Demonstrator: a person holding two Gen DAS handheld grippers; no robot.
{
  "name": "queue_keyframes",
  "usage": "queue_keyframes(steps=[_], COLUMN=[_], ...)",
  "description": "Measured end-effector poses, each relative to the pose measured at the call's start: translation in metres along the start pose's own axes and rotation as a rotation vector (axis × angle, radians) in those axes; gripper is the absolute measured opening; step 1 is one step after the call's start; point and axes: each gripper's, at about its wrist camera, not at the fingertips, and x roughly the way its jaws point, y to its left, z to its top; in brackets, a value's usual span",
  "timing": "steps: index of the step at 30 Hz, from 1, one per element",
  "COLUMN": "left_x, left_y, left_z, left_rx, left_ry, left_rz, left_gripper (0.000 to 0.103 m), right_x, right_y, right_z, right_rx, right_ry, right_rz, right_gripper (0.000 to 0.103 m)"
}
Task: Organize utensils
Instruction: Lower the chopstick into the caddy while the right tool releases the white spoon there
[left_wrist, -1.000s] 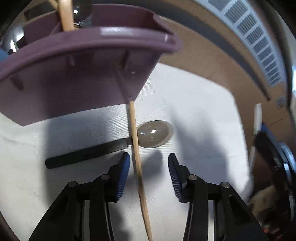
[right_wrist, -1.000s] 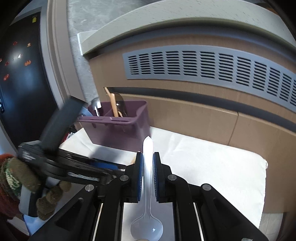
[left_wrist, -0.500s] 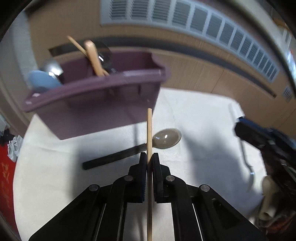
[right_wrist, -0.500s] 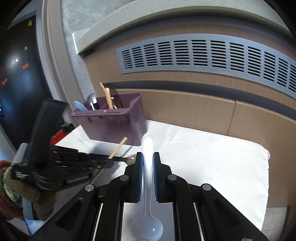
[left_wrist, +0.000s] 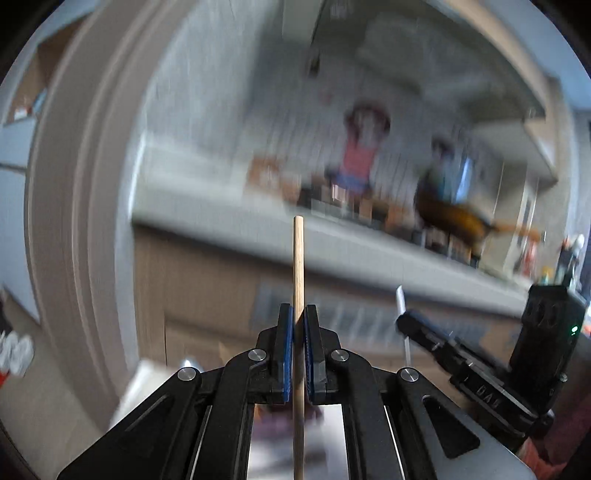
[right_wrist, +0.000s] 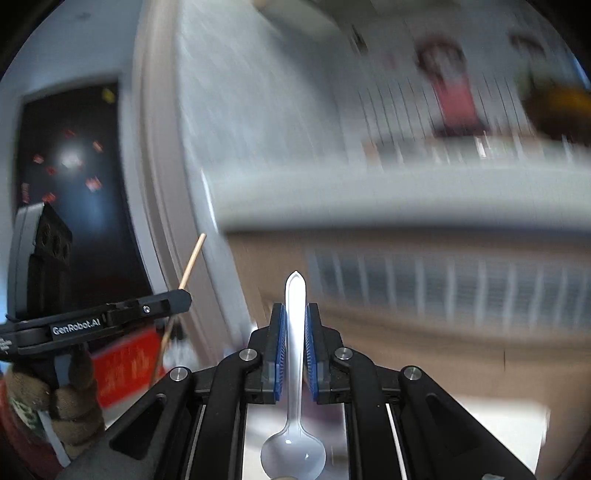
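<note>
Left hand-held gripper (left_wrist: 298, 354) has gone from jaws apart around the wooden chopstick (left_wrist: 298, 288) to clamped on it, and has lifted it off the bench. Stick now stands upright between the pads, tip toward the far wall. Right hand-held gripper (right_wrist: 295, 354) stays clamped on the white plastic spoon (right_wrist: 294, 369), bowl near the camera, handle pointing away. Both views have swung up and are blurred; the purple caddy is out of frame. Likely next: carry both to it.
</note>
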Motion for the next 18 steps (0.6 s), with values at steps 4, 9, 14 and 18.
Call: queue_keyframes(steps=[4,9,14,18], left_x=[0.019,0.062,0.088,0.098], left_y=[0.025,0.038,0.041,0.038], left_z=[0.009,-0.024,-0.043,-0.052], left_rx=[-0.027,-0.042,-0.01,0.007], left_ry=[-0.097,-0.151,-0.212,-0.227], left_rz=[0.064,0.155,0.198,0.208], left_gripper=[0.006,0.006,0.006,0.006], right_x=[0.036,0.086,0.112,0.125], right_y=[0.001,-0.007,-0.019,-0.029], right_z=[0.019,-0.003,-0.032,-0.044], right_rx=[0.019,0.019,-0.029,-0.018], right_ry=[-0.065,0.002,0.061,0.082], right_rz=[0.025,0.004,-0.026,-0.032], right_gripper=[0.01,0.01,0.01,0.01])
